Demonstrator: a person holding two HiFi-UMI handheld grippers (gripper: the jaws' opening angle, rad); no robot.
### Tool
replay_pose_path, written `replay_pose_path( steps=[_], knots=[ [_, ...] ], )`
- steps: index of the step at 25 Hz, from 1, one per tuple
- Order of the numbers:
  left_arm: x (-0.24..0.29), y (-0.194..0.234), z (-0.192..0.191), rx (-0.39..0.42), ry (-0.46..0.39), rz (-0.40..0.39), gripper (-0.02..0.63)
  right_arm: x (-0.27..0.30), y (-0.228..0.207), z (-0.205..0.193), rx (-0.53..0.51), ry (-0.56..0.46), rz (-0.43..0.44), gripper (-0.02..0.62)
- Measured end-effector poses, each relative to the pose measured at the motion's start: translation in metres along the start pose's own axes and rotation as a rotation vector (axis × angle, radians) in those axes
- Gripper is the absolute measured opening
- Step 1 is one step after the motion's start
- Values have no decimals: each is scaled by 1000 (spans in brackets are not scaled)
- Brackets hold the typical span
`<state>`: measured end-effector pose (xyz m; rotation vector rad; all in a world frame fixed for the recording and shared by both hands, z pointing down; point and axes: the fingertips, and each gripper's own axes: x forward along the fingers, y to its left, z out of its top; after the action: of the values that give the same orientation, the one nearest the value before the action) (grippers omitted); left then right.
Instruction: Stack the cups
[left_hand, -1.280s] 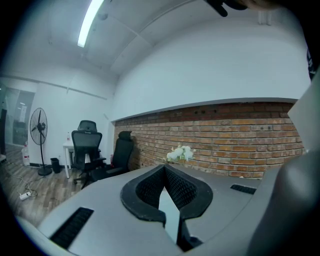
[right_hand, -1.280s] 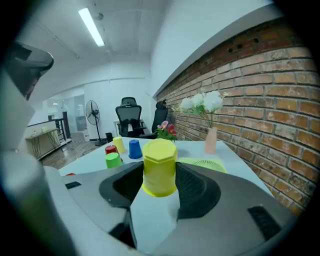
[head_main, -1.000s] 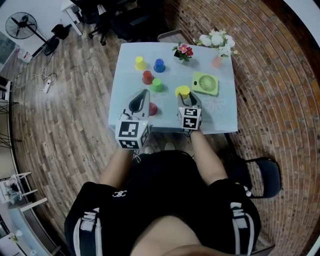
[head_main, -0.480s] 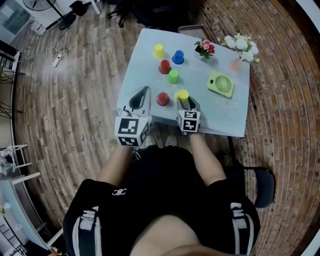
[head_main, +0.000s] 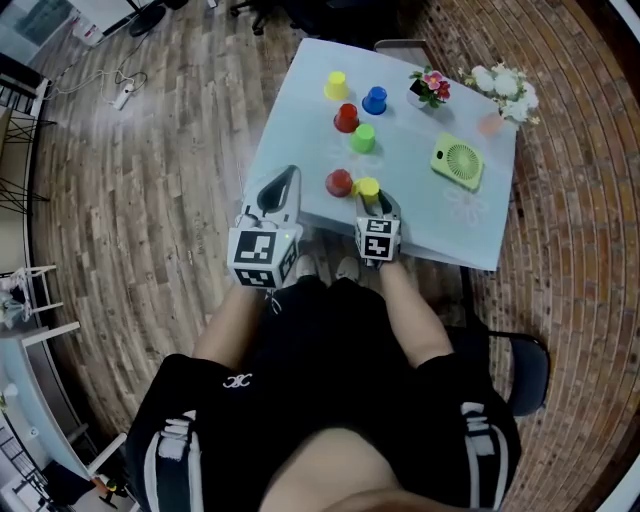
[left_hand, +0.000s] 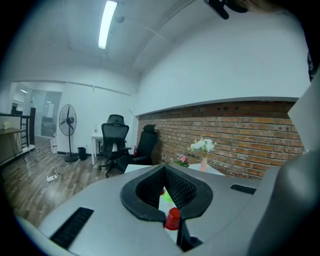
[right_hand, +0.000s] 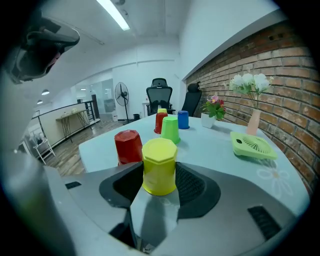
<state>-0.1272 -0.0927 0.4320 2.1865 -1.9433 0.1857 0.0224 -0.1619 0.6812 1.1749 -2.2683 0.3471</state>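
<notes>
The pale blue table (head_main: 425, 215) stands ahead of you, with a wooden floor (head_main: 150, 150) to its left and a brick wall (head_main: 570, 200) to its right. You sit at its near edge on a dark chair (head_main: 525, 365).

Your left gripper (head_main: 291, 176) hangs at the table's near left edge. In the left gripper view (left_hand: 164, 170) its jaw tips meet and the hollow between the pads holds nothing. Only the table top and cups beyond it show through.

Your right gripper (head_main: 368, 196) is over the near edge of the table, to the right of the left one. Its jaws are clamped on the sides of the held yellow cup (head_main: 367, 186), which is upside down with its flat base up (right_hand: 159, 160). The gripper hides the cup's rim, so you cannot tell whether it rests on the table.

A green fan (head_main: 458, 163) lies flat on the right part of the table. A vase of white flowers (head_main: 503, 85) stands at the far right corner, and a small pot of pink flowers (head_main: 430, 86) is to its left.

The other cups all stand upside down:
- The near red cup (head_main: 339, 183) is just left of the held yellow cup.
- The green cup (head_main: 363, 137) is farther in.
- The far red cup (head_main: 346, 117) is just beyond the green cup, to the left.
- The blue cup (head_main: 375, 99) is near the pot.
- The far yellow cup (head_main: 336, 84) is farthest left.

No cup is stacked on another.
</notes>
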Motion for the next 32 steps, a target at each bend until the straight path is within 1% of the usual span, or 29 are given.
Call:
replay_pose_path(
  steps=[4,12,15,16,18,19,20,24,28,32],
  knots=[
    [-3,1,2,1,-9,-2,2,-3,3,1,-10,6,-12,201],
    [-3,-2,5,5,-20,-17,2,-4,2,-2,4,11,-27,202],
    [-2,-3,7,6,-23,-21,2,-2,2,-4,17,21,-14,206],
    [-1,-4,7,6,-24,-23,2,-2,3,-5,25,21,-1,216],
    [1,-6,9,8,-29,-28,2,-3,2,-4,38,3,23,268],
    [1,-8,10,8,-30,-31,2,-5,2,-1,38,-11,31,288],
    [2,-9,11,9,-32,-35,2,-8,1,3,37,-25,35,294],
    [6,-18,15,10,-44,-53,2,-28,-7,34,42,-113,31,296],
    [13,-28,22,13,-61,-78,2,-59,-23,88,70,-264,1,296],
    [20,-40,28,19,-76,-111,2,-102,-43,149,89,-446,-52,296]
  ],
)
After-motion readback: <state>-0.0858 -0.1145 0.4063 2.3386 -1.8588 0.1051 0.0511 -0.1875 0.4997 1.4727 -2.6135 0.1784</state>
